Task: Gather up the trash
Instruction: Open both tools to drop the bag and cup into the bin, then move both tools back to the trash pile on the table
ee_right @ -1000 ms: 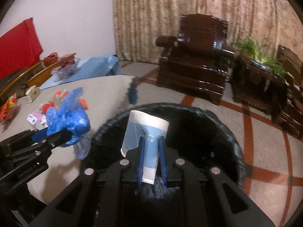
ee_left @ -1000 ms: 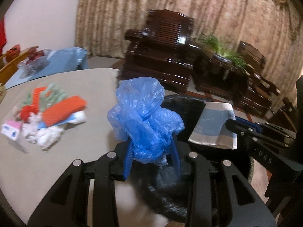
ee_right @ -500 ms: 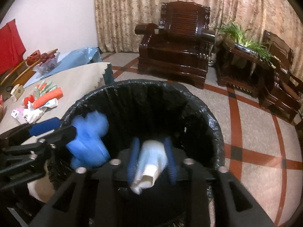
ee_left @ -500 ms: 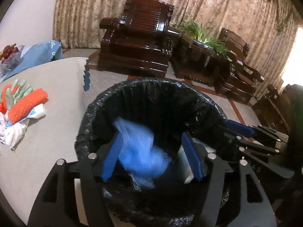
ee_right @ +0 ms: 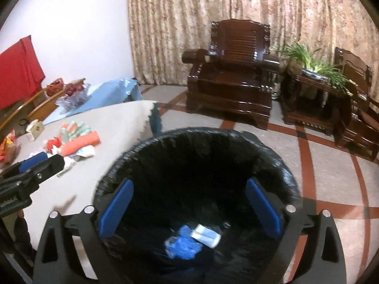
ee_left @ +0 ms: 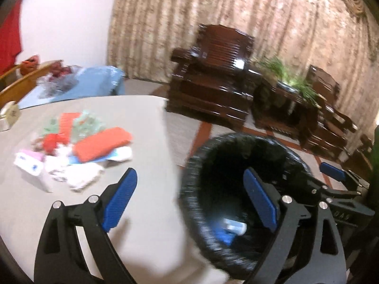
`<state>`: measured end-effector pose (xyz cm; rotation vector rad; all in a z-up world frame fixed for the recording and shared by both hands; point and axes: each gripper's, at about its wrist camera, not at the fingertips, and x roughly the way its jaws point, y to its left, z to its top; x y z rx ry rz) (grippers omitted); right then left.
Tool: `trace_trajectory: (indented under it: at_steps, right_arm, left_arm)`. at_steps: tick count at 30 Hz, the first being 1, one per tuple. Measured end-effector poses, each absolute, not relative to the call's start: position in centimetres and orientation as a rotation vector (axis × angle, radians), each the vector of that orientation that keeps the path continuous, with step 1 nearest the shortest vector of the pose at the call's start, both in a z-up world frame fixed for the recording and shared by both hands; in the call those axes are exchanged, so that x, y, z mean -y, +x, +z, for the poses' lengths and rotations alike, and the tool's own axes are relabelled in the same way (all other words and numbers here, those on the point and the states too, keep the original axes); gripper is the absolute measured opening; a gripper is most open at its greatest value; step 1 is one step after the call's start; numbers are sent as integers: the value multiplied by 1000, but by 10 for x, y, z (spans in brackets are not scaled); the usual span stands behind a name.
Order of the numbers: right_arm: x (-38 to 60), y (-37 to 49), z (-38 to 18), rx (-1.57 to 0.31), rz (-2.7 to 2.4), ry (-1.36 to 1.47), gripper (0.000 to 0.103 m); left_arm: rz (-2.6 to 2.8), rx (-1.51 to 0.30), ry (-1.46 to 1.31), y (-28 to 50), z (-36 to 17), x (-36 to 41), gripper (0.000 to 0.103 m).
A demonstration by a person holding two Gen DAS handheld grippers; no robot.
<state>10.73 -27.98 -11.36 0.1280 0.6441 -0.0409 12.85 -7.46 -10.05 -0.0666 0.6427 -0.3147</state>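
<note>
Trash: blue bag (ee_right: 181, 245) and paper cup (ee_right: 205, 234) lie at bin (ee_right: 272, 158) bottom. Right gripper (ee_right: 189, 209) over bin, left gripper (ee_left: 189, 200) at its rim, both opening, empty.

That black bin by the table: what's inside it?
At the bottom of the bin lie a crumpled blue bag and a paper cup. Anything beneath them is hidden.

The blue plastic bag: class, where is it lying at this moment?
In the right wrist view, the blue plastic bag lies at the bottom of the black-lined bin, just left of the paper cup.
</note>
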Motion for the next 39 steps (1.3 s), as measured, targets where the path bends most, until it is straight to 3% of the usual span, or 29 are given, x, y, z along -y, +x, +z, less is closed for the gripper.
trace_trajectory:
  at_steps: [20,39]
  right_arm:
    - [101,183,-116,-610,284,-2,95]
    - [-2,251,-184,-774,365,-13,94]
  left_arm:
    - [151,-615,-106,133,-103,-107,88]
    - [242,-672,-139,159,-148,-165,88]
